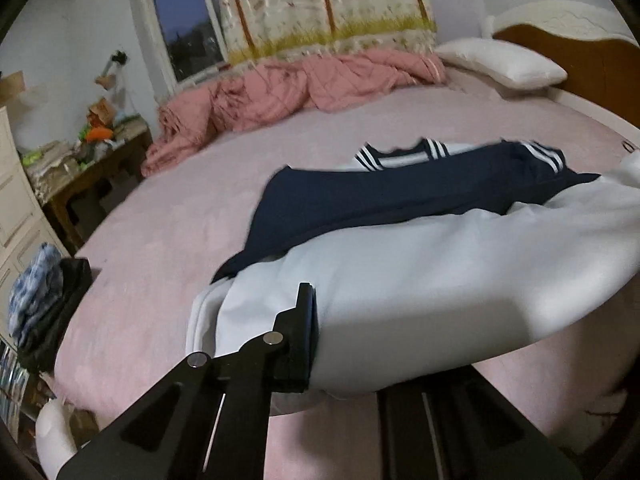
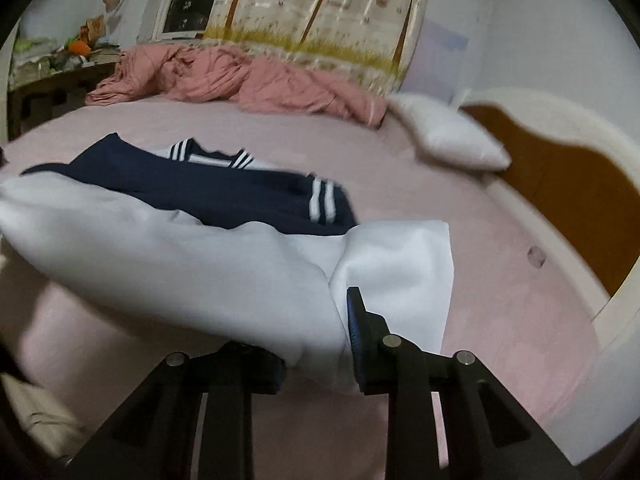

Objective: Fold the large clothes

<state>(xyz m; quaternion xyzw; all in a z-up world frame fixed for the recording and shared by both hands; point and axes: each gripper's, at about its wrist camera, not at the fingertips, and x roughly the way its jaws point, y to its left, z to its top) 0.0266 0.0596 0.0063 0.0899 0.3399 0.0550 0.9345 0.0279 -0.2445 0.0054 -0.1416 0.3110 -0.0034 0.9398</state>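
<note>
pink bed below, both the left gripper and right gripper pinch the white-and-navy garment's hem; best carry both corners level toward its striped collar.

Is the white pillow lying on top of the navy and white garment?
No, the white pillow lies apart near the headboard, clear of the garment.

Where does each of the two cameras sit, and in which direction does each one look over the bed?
Left wrist: on the left gripper, facing across the pink bed toward the window; its fingers clamp the white hem of the garment.
Right wrist: on the right gripper, facing toward the headboard and pillow; its fingers pinch the same hem.
Shared: the navy-and-white garment, pink quilt, curtain.
</note>
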